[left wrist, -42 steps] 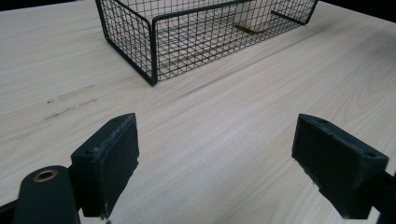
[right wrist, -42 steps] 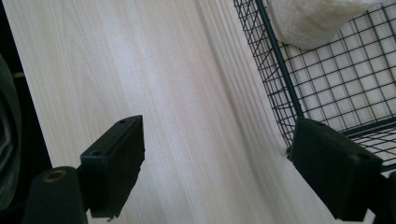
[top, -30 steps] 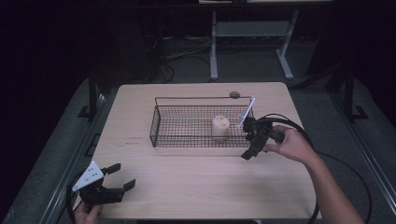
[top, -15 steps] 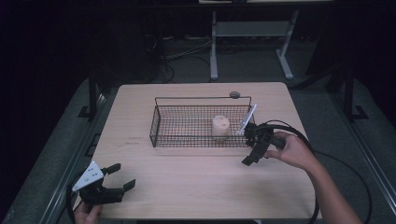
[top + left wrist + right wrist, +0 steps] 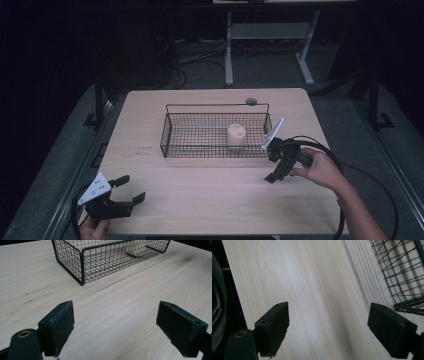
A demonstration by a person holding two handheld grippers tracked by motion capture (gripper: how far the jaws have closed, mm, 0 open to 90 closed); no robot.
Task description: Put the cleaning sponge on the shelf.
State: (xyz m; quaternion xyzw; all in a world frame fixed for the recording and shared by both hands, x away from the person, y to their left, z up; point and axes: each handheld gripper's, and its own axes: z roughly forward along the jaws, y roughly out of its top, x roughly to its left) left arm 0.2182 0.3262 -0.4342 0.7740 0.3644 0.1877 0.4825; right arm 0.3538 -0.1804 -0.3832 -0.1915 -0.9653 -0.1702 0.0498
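In the high view, we judge the placing step complete: the pale cylinder (image 5: 236,135) stands upright, long axis vertical, inside the wire basket (image 5: 172,136) toward its right end. The right hand-held gripper (image 5: 278,165) sits just right of the basket, released and empty.

In the left gripper view, the left hand-held gripper (image 5: 115,327) is spread wide, well short of the basket.

In the right gripper view, we see open jaws over bare tabletop (image 5: 312,290). Next move calls for parking both.

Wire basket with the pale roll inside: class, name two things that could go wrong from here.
1. The right gripper hangs open close to the wire basket; swinging back, its fingers might knock the rim and shift it.
2. The pale roll stands upright by the basket's right end, so a bump could topple it.
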